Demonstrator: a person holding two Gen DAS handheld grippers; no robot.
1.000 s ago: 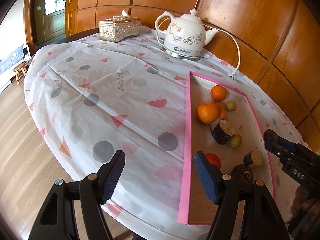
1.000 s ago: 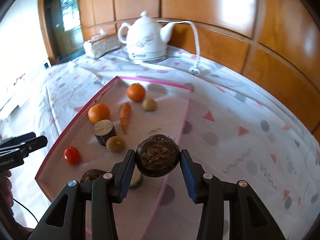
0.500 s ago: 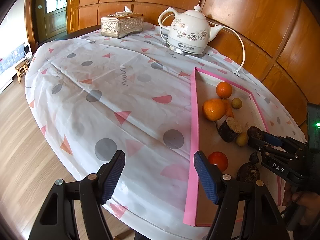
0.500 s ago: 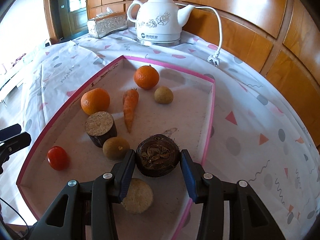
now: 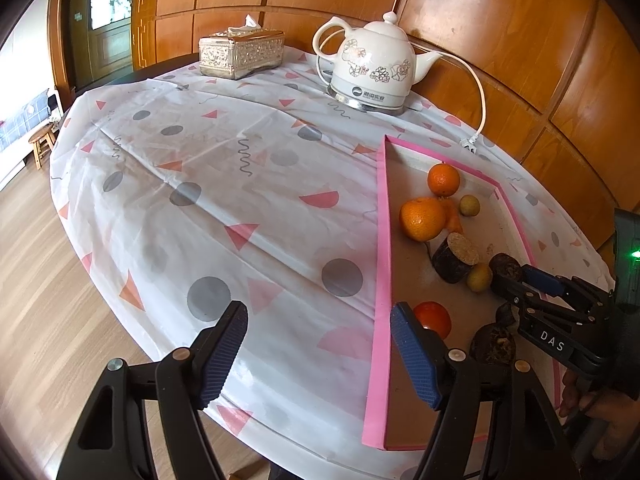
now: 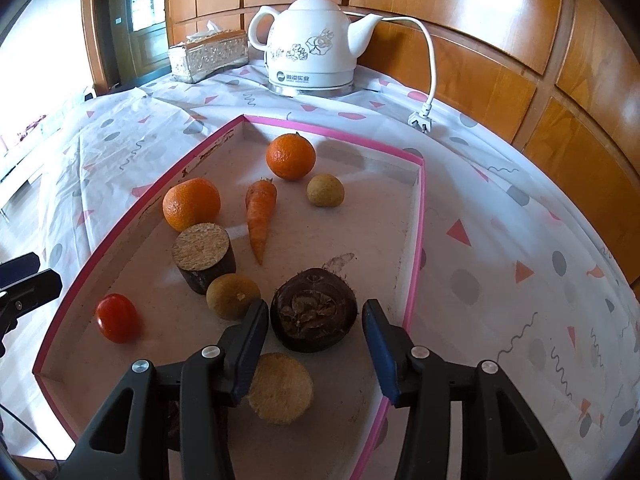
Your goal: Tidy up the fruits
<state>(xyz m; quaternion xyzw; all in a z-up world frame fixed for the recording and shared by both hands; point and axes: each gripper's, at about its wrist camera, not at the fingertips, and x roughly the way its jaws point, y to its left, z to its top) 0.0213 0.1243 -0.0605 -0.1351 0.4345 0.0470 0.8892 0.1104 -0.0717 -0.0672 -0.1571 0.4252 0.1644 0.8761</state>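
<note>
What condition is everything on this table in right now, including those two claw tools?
Right gripper: open, jaws just widened.
Dark taro chunk: resting in tray, between the jaws.
Left gripper: open, empty.
Tray: holds the produce.
Carrot: lying flat.
Kettle: lid on.
Plug: unplugged, on the tablecloth.

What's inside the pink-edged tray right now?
In the tray: two oranges, a carrot, a red tomato, two small yellow-green fruits, a bark-sided chunk, a pale-cut chunk and a dark hairy root. The near-left corner is covered.
</note>
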